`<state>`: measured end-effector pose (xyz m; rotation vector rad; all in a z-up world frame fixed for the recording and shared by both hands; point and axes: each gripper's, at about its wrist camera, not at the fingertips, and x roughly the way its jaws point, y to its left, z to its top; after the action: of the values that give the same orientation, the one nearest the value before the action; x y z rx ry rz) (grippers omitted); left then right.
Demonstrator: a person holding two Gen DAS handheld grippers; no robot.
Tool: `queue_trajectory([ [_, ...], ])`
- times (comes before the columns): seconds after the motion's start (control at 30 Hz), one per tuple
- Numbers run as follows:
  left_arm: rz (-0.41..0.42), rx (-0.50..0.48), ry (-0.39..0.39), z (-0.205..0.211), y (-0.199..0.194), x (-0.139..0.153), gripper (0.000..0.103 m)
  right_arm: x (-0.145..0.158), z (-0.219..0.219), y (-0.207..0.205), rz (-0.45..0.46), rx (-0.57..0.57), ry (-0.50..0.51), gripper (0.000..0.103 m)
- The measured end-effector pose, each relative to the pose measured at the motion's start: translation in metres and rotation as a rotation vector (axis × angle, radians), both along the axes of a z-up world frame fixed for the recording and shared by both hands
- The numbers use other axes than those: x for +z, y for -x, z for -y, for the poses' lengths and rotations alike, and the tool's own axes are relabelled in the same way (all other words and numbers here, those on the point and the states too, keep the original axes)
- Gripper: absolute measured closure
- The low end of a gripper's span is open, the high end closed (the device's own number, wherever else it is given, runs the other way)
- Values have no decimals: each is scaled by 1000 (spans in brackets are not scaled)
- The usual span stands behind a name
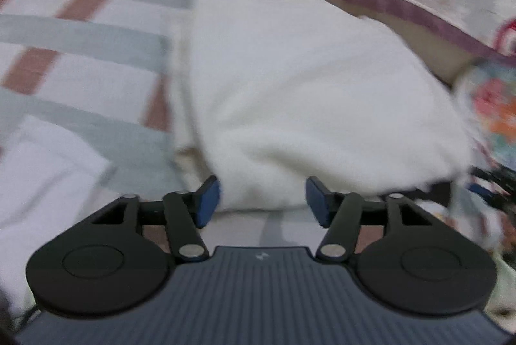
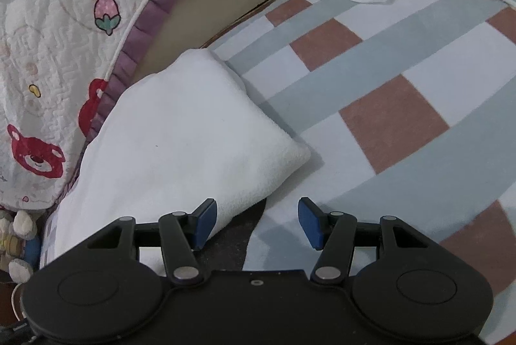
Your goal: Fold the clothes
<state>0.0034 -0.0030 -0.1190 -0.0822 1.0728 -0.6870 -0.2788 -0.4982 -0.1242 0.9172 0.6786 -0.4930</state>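
Both tongs gape apart, empty: left tongs (image 1: 262, 201) just near the folded white garment (image 1: 309, 93), right tongs (image 2: 257, 222) at its right edge on the checked bedsheet (image 2: 387, 80).

I see one white fleecy garment (image 2: 180, 138), folded into a thick, soft-edged bundle with a rounded corner (image 2: 296, 151). It lies flat on the checked bedsheet (image 2: 387, 119), its far edge up against the bear-print quilt (image 2: 48, 54). Left wrist view (image 1: 306, 80) is blurred; no sleeves or collar discernible.
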Motion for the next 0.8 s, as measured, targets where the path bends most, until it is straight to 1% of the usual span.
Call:
queue_trajectory([
  [0.1,-46,28,-5,-5,-2,-4,37,0,4,2,15,-2,-6,42],
  [0.2,-89,83,14,-11,-7,-13,37,-6,10,1,44,-31,-48,42],
  [0.27,-67,93,23,-11,-9,-15,37,-12,13,0,61,-55,-73,42],
  [0.3,-38,98,23,-10,-10,-16,37,-15,15,-1,68,-66,-82,42],
  [0.37,-41,122,30,-10,-16,-24,37,-20,18,-2,84,-89,-99,42],
  [0.43,-47,146,38,-11,-22,-33,36,-23,19,-6,111,-94,-89,41],
  [0.53,-94,211,136,-20,-27,-38,33,-26,20,-15,139,-90,-67,36],
  [0.6,-112,236,200,-25,-29,-40,35,-28,21,-22,158,-89,-58,34],
  [0.63,-106,233,207,-23,-30,-41,49,-28,22,-26,167,-88,-52,33],
  [0.67,-99,227,210,-22,-32,-41,71,-28,24,-31,176,-78,-40,42],
  [0.7,-71,207,188,-17,-32,-39,90,-24,25,-36,188,-64,-19,77],
  [0.73,-36,195,173,-13,-33,-34,90,-19,26,-41,200,-50,3,80],
  [0.8,38,204,191,-21,-31,-13,92,-9,28,-51,228,-21,48,82],
])
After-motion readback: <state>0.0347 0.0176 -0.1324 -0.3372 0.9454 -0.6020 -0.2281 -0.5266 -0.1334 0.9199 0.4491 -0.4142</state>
